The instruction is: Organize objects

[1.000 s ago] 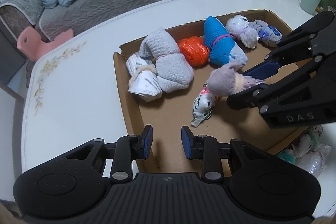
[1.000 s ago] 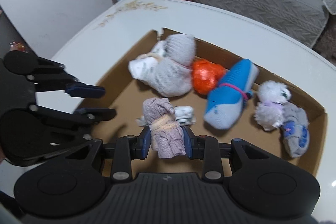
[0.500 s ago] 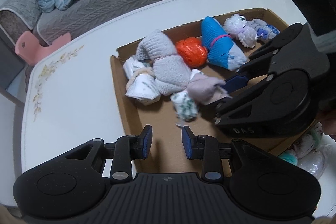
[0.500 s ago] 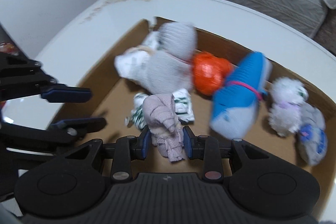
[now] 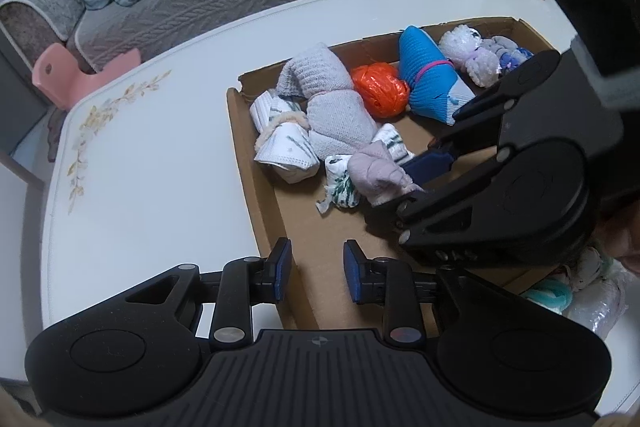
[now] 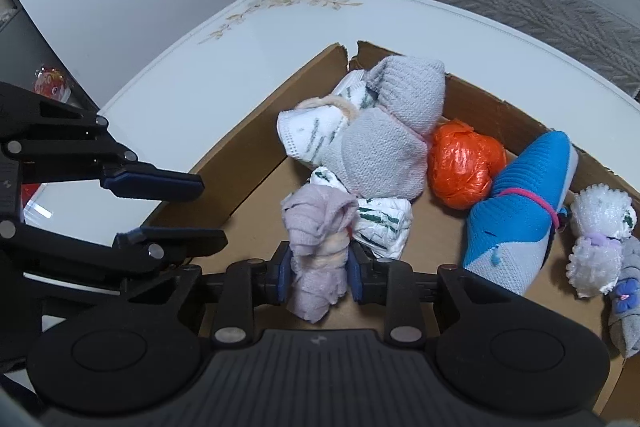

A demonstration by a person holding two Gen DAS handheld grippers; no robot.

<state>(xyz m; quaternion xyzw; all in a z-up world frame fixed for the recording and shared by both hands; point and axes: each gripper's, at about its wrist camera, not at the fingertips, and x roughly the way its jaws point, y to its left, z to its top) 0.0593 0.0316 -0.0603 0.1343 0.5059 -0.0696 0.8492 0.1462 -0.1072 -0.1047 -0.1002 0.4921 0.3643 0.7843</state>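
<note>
The cardboard tray (image 5: 256, 195) is filling: the right gripper (image 6: 319, 273) has carried the lilac sock bundle (image 6: 316, 247) leftward and lower, and it is now hanging just beside the green-patterned white roll (image 6: 384, 223), so placement looks close. Its pads are clamping the bundle's middle. The left gripper (image 5: 316, 269) is hovering over the tray's near-left edge, jaws at their narrowest and gripping nothing.
</note>
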